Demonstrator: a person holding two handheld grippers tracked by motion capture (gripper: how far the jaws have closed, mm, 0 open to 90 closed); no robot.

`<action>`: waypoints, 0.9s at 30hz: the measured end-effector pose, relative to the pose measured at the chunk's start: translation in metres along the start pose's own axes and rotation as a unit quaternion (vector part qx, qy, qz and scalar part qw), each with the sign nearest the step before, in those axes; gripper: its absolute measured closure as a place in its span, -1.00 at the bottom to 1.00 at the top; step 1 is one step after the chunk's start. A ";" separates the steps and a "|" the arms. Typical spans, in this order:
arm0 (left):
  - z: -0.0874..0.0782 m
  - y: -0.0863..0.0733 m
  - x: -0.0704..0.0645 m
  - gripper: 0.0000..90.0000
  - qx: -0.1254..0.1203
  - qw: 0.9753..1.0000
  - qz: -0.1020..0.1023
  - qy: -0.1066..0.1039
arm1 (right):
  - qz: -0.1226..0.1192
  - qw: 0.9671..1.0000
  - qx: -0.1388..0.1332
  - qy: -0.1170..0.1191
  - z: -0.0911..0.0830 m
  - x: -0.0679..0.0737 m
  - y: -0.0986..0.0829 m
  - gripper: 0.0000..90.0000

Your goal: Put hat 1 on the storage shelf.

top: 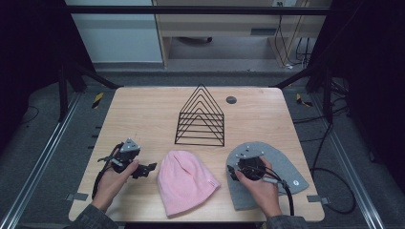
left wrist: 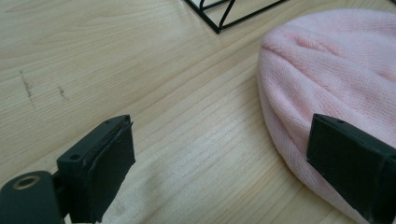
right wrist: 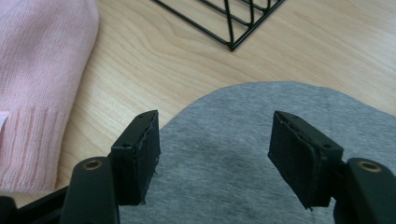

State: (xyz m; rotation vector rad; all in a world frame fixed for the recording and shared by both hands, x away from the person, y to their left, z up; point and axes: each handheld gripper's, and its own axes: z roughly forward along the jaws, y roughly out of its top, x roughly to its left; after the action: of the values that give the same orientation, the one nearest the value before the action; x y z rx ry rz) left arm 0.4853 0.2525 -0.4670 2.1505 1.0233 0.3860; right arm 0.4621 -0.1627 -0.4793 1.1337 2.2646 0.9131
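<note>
A pink knitted beanie (top: 186, 183) lies flat near the table's front edge, and a grey beanie (top: 286, 164) lies to its right. My left gripper (top: 148, 168) is low over the wood just left of the pink beanie. It is open, with bare table between its jaws (left wrist: 223, 126) and the pink beanie (left wrist: 336, 70) beside the right-hand jaw. My right gripper (top: 241, 163) hovers over the grey beanie's left part. It is open above the grey fabric (right wrist: 243, 140), nothing gripped (right wrist: 215, 119), with the pink beanie (right wrist: 42, 70) off to its left.
A black wire rack (top: 200, 117) of nested triangles stands mid-table behind both hats, its corner visible (left wrist: 219, 18) (right wrist: 233, 23). A small dark round disc (top: 231, 99) sits near the back of the wooden table (top: 143, 109). Cables trail from both grippers.
</note>
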 end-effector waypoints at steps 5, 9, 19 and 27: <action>-0.002 0.000 -0.005 -0.79 0.000 1.000 0.000 -0.007 | -0.011 1.000 0.004 -0.013 -0.001 0.001 -0.002 -0.26; -0.003 0.001 -0.011 -0.74 0.002 1.000 0.004 -0.014 | -0.008 1.000 0.003 -0.016 -0.003 0.000 -0.003 -0.26; 0.017 0.038 -0.033 -0.68 0.013 0.999 0.033 -0.031 | -0.006 0.999 0.010 -0.034 -0.011 -0.005 -0.006 -0.41; 0.035 0.045 -0.031 -0.53 0.025 0.999 0.019 -0.009 | 0.000 1.000 0.009 -0.028 -0.013 -0.007 -0.006 -0.23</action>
State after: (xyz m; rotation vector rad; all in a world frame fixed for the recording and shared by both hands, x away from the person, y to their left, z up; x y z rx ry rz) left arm 0.5091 0.1925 -0.4585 2.2163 0.9922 0.3627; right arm 0.4541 -0.1760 -0.4740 1.1527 2.2320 0.8532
